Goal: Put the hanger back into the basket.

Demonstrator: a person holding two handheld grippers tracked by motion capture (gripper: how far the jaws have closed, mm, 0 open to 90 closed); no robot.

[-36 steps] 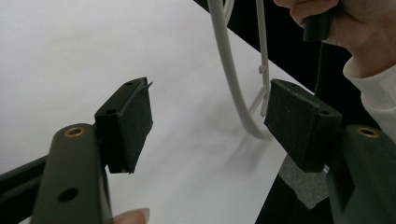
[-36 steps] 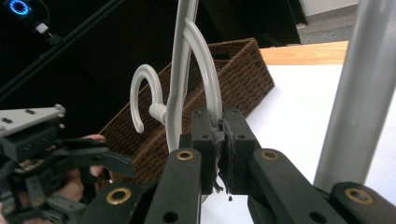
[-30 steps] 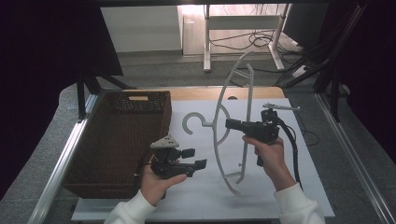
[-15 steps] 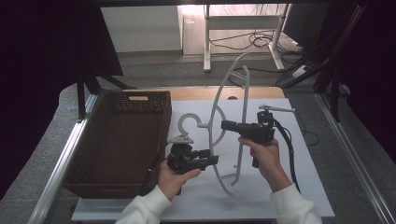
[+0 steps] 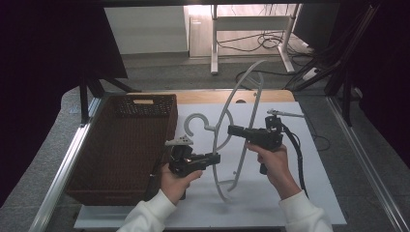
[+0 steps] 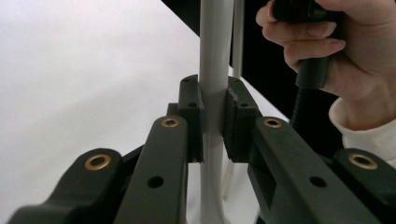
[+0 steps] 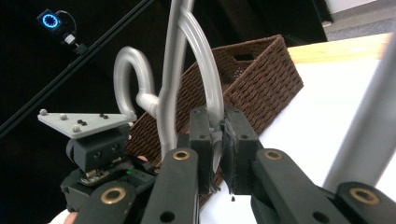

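A pale grey plastic hanger [image 5: 196, 116] stands upright over the white mat [image 5: 295, 193], hook toward the basket. My right gripper [image 5: 230, 129] is shut on a curved bar near the hanger's neck; in the right gripper view its pads [image 7: 218, 140] pinch that curved bar [image 7: 210, 84]. My left gripper [image 5: 217, 157] has just been closing and now clamps a lower straight bar. In the left gripper view that bar [image 6: 215, 46] sits squeezed between the pads [image 6: 214, 121], with the right hand [image 6: 327, 51] behind it.
A dark brown wicker basket [image 5: 125, 145] stands at the left of the mat, also seen in the right gripper view [image 7: 261, 74]. A wooden strip runs along the mat's far edge [image 5: 203, 96]. Metal rails border the table on both sides.
My left gripper has moved right from beside the basket to the hanger and closed on its lower bar. The right hand and the hanger have stayed nearly still.
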